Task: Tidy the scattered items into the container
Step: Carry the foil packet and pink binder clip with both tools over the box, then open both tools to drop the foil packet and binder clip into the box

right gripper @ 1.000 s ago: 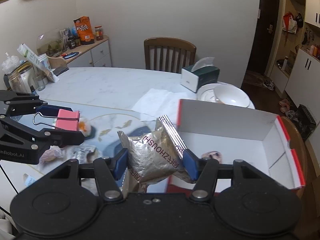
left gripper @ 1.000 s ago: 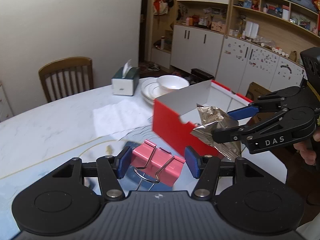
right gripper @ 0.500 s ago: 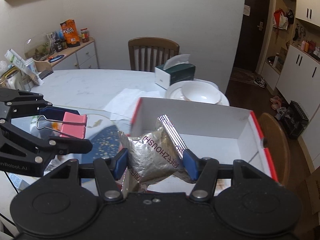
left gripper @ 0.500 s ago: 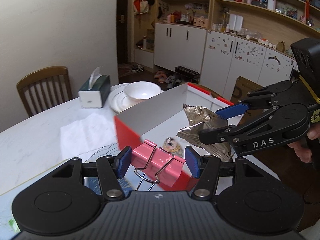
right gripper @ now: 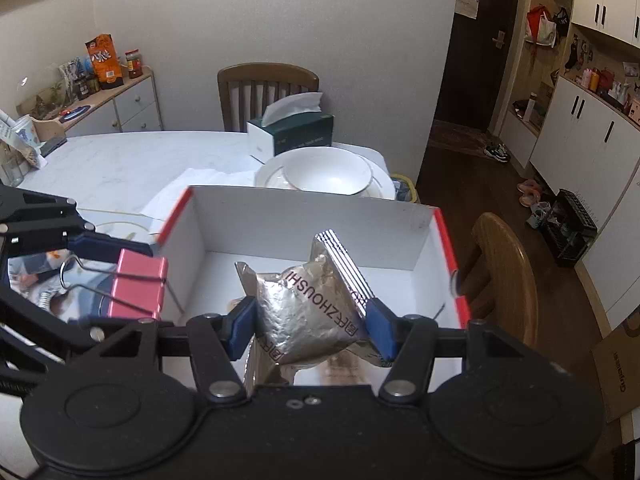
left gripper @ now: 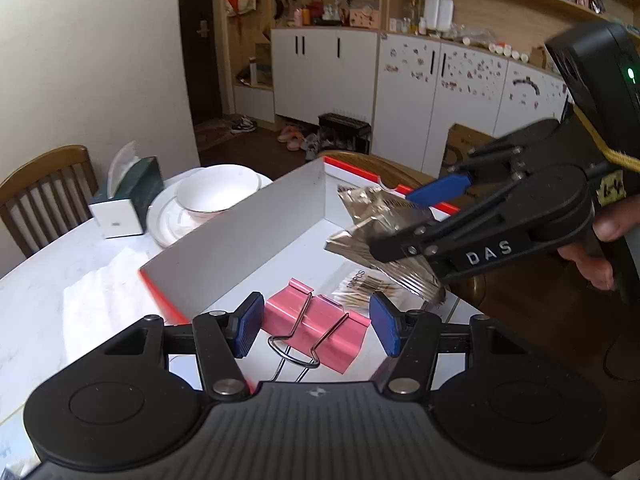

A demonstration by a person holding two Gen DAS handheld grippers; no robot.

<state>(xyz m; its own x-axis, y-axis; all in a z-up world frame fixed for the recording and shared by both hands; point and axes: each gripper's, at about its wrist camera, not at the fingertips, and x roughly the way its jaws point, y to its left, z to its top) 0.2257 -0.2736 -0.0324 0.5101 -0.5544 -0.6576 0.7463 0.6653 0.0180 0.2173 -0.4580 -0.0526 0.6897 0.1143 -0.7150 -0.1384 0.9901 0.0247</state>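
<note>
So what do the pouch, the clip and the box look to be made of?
Pouch: crinkled shiny foil, creased with ribbed seals. Clip: pink glossy body, probably painted metal, with bare wire handles. Box: likely matte white cardboard, thin folded walls, red outside.

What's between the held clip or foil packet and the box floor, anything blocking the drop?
Nothing visible blocks either. The pink binder clip in the left gripper and the foil packet in the right gripper hang over the open box. A bag of small sticks lies on its floor.

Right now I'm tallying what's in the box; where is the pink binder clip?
The pink binder clip is held in the left hand-held gripper above the red-and-white box, near its left wall.
</note>
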